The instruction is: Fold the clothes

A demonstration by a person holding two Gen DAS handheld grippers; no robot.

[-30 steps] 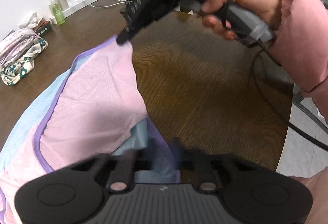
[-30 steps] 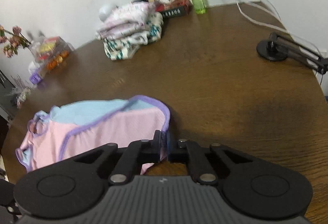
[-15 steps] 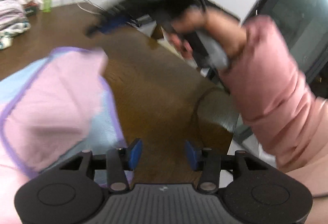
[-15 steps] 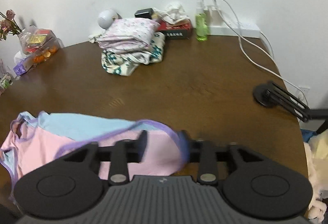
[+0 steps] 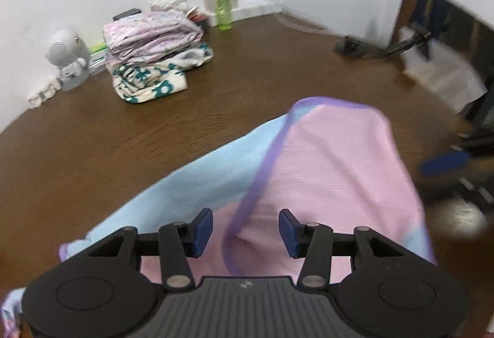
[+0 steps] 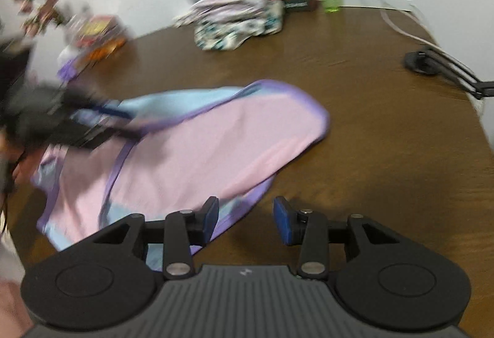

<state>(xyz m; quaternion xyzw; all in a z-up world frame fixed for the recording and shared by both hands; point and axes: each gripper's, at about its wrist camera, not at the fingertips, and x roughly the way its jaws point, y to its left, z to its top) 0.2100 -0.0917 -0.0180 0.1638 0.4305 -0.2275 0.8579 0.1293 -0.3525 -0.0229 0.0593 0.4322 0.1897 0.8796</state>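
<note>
A pink and light-blue garment with purple trim (image 5: pixel 324 165) lies folded over on the brown wooden table (image 5: pixel 154 134). It also shows in the right wrist view (image 6: pixel 197 152). My left gripper (image 5: pixel 245 230) is open and empty just above the garment's near part. My right gripper (image 6: pixel 246 219) is open and empty over the garment's near right edge. The left gripper also appears blurred at the left of the right wrist view (image 6: pixel 61 118), over the garment's far left end.
A stack of folded patterned clothes (image 5: pixel 154 60) sits at the back of the table, with a green bottle (image 5: pixel 223 12), a white speaker-like gadget (image 5: pixel 66 55) and cables near the wall. A black lamp base (image 6: pixel 421 61) stands at the right. Snack packets (image 6: pixel 95 35) lie at the left.
Both grippers were shut on the garment's edge a second ago. They have opened and let it go, and the pink flap now lies folded on the table. Both have drawn back.
</note>
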